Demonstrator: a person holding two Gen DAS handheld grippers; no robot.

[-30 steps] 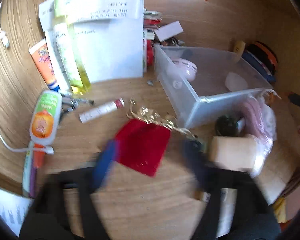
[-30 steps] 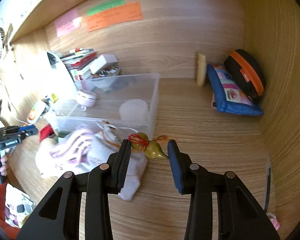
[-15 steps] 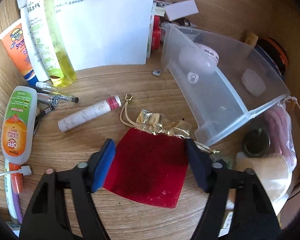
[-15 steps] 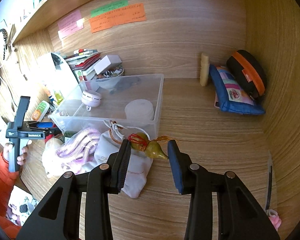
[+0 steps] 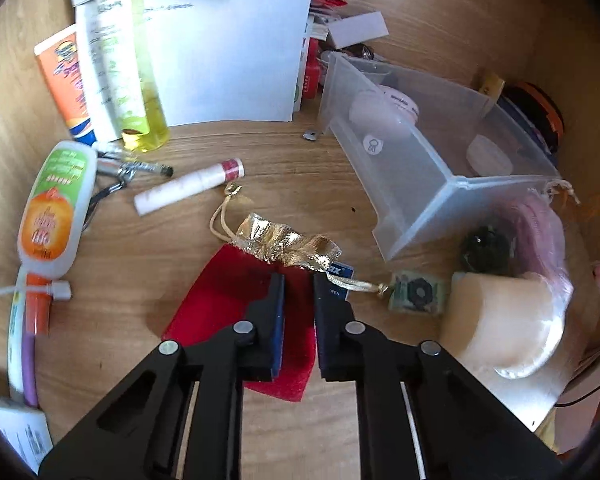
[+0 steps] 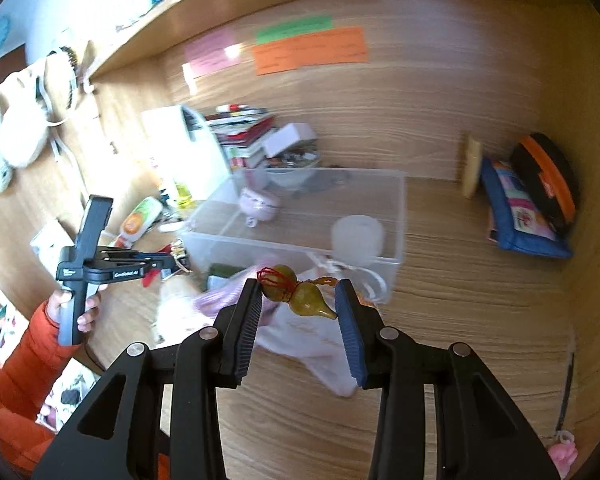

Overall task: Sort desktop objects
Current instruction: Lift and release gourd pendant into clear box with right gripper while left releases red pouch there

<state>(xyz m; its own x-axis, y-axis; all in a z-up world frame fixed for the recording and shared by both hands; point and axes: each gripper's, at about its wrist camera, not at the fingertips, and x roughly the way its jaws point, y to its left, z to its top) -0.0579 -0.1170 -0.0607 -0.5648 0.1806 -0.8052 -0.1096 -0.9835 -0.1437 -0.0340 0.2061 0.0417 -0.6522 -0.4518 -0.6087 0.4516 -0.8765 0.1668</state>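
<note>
A red velvet pouch (image 5: 228, 284) with a gold drawstring top lies on the wooden desk. My left gripper (image 5: 299, 280) is shut on the pouch's middle, just below the gold band. My right gripper (image 6: 298, 294) is shut on a small olive gourd charm (image 6: 304, 298) with a red cord and holds it in the air in front of the clear plastic bin (image 6: 396, 216). The bin (image 5: 440, 176) holds a round pink case (image 6: 258, 202) and a white round lid (image 6: 358, 236). The left gripper also shows in the right wrist view (image 6: 172, 264).
Lotion tubes and a yellow bottle (image 5: 148, 120), a white lip balm (image 5: 188, 186), an orange-label bottle (image 5: 54, 208) and papers lie left of the pouch. A cream roll (image 5: 504, 316) and pink bag (image 5: 540, 232) sit right. A blue pouch (image 6: 516, 216) and black-orange case (image 6: 548, 176) lie far right.
My left gripper has dropped onto the red pouch and shut on it. My right gripper has lifted and tilted with the gourd charm still held.
</note>
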